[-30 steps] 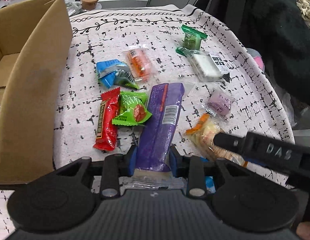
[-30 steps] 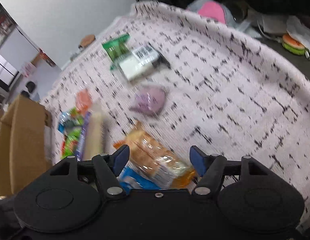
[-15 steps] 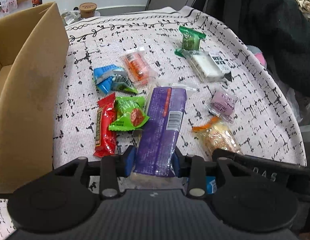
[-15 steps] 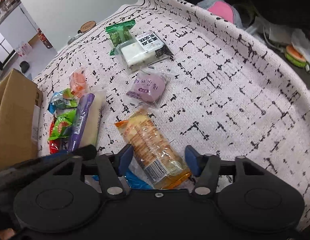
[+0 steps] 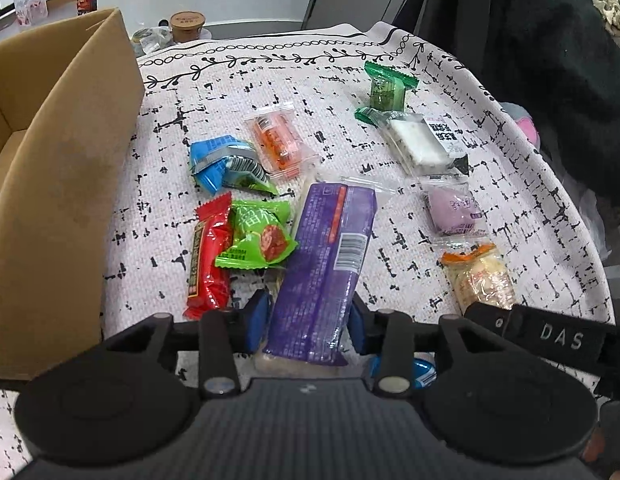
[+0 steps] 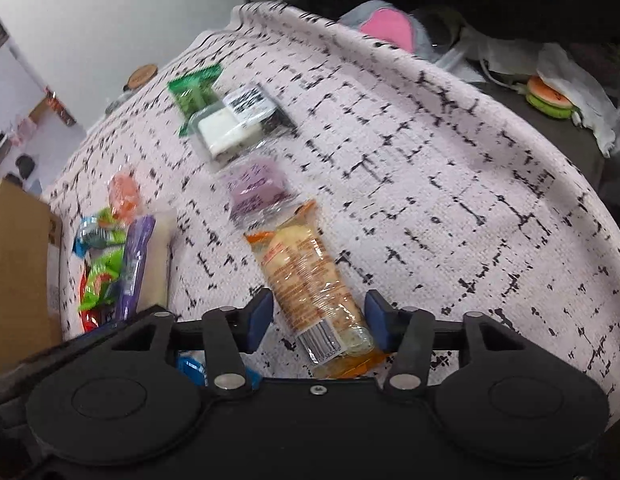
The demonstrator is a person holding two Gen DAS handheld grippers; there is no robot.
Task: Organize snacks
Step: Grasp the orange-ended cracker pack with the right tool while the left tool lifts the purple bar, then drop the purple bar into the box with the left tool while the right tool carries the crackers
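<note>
On your far left stands an open cardboard box point(image 5: 65, 184) on the desk point(image 5: 510, 208), which wears a white cloth with black marks. Just right of the box lies a red snack bar point(image 5: 207, 256), and a green candy packet point(image 5: 255, 238) leans on it. Behind those two sit a blue packet point(image 5: 223, 164) and a clear packet with an orange snack point(image 5: 277, 140) inside.

Next comes the long purple snack pack point(image 5: 328, 268). Your left tongs point(image 5: 307, 320) have a blue pad on each side of its near end. The pads sit very close to the wrapper, but you cannot tell if they squeeze it yet.

Farther right, at the back, a small green packet point(image 5: 386, 90) touches a clear pack with a white cake point(image 5: 424, 144). In front of those lies a round purple cake point(image 5: 454, 210) in clear wrap. Nearest to you on that side is an orange-ended pack of pale biscuits point(image 6: 310, 280).

Your right tongs point(image 6: 318, 318) are spread wide around the near end of that biscuit pack. The right pad is just beside the wrapper, and there is a gap on the left side. The pack lies flat on the cloth.

A little blue wrapper point(image 6: 191, 364) peeks out under the tongs.
</note>
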